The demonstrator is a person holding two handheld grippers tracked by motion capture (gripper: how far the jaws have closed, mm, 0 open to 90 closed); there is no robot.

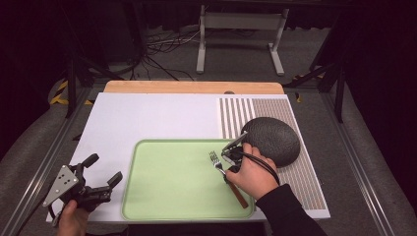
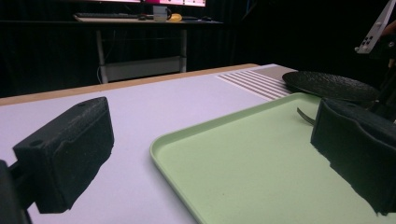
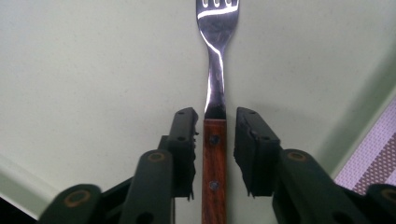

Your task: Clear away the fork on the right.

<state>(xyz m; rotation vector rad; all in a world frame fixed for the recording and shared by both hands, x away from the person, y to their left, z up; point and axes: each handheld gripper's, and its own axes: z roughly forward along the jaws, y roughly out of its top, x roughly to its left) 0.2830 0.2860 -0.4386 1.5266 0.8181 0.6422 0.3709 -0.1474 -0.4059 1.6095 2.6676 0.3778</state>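
**Mia:** Where is the fork [image 1: 220,167]?

**Ben:** It lies flat on the green tray [image 1: 167,196], near the tray's right edge. Its prongs point to the far side and its brown wooden handle points to the near right corner.

**Mia:** Is the right gripper [image 1: 230,158] holding it?

**Ben:** No. The jaws stand a little apart, one on each side of the handle. There is a thin gap on both sides, so the pads [image 3: 184,140] do not press on the wood.

**Mia:** And the left gripper [image 1: 103,173]?

**Ben:** Its jaws are wide apart with nothing between them. It sits over the white mat [image 1: 147,118], just beside the tray's left edge.

**Mia:** Is there room on the tray?

**Ben:** Lots. All of the green part left of the fork is bare. The tray has a low raised rim.

**Mia:** What is close to the fork?

**Ben:** A dark round plate [image 1: 273,137] sits just past the tray's far right corner, on the striped part of the mat.

**Mia:** What is around the table?

**Ben:** A wooden edge [image 1: 194,87] at the far side, then grey floor with cables and a metal stand [image 1: 241,37]. The room is dark.
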